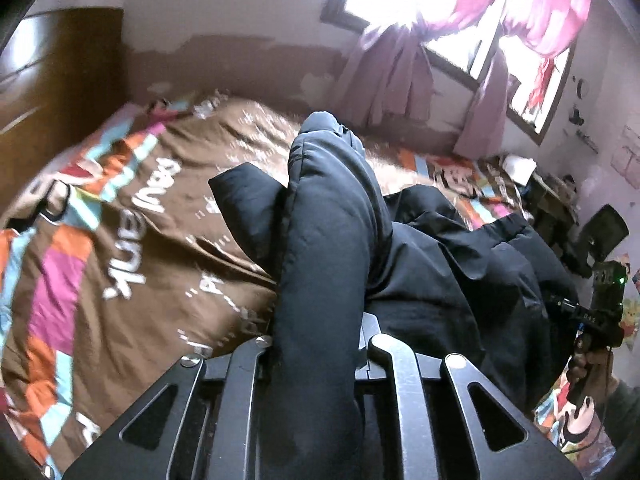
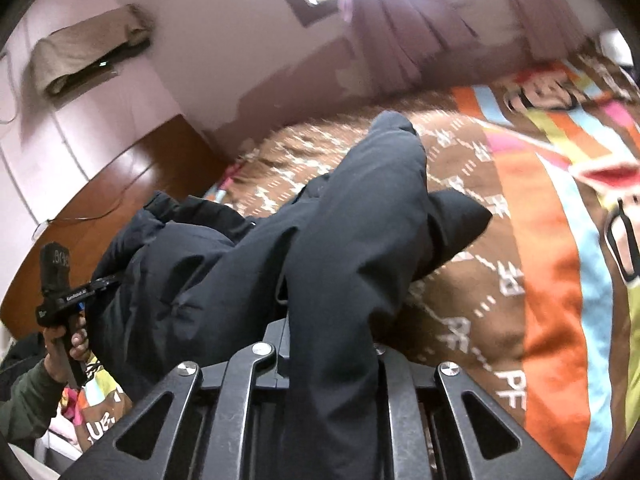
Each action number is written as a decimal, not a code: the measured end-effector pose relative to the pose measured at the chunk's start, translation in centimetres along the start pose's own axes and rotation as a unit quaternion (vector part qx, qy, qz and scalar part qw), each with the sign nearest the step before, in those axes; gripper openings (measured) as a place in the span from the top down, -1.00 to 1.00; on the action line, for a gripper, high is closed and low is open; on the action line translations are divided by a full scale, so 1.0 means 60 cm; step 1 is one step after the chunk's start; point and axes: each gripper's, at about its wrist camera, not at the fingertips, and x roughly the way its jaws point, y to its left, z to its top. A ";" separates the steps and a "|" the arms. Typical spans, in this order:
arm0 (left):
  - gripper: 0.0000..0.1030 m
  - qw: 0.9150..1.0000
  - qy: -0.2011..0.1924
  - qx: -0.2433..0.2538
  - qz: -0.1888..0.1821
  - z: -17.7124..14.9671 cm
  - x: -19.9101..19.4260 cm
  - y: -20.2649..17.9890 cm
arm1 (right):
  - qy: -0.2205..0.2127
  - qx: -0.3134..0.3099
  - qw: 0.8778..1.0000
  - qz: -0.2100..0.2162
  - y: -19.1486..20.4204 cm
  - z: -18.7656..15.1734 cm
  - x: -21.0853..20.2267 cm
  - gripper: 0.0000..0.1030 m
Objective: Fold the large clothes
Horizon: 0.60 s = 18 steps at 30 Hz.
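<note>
While both grippers pinch the dark padded jacket [image 1: 320,240], the left gripper [image 1: 316,344] and right gripper [image 2: 328,344] lift folds toward twelve o'clock over the patterned bedspread [image 1: 120,240]

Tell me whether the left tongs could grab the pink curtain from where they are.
Probably not. The left tongs are shut on a fold of the dark padded jacket, so they are occupied. The pink curtain hangs at the window beyond the far side of the bed, well past them.
</note>
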 end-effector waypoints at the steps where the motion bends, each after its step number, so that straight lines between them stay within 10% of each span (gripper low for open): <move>1: 0.76 1.000 -0.010 -0.001 0.005 0.006 -0.015 0.008 | -0.006 -0.006 1.000 0.005 0.013 0.006 0.001 0.74; 18: 0.76 0.996 0.005 -0.038 0.082 -0.033 -0.019 0.144 | 0.008 -0.032 0.999 0.043 0.108 0.028 0.124 0.74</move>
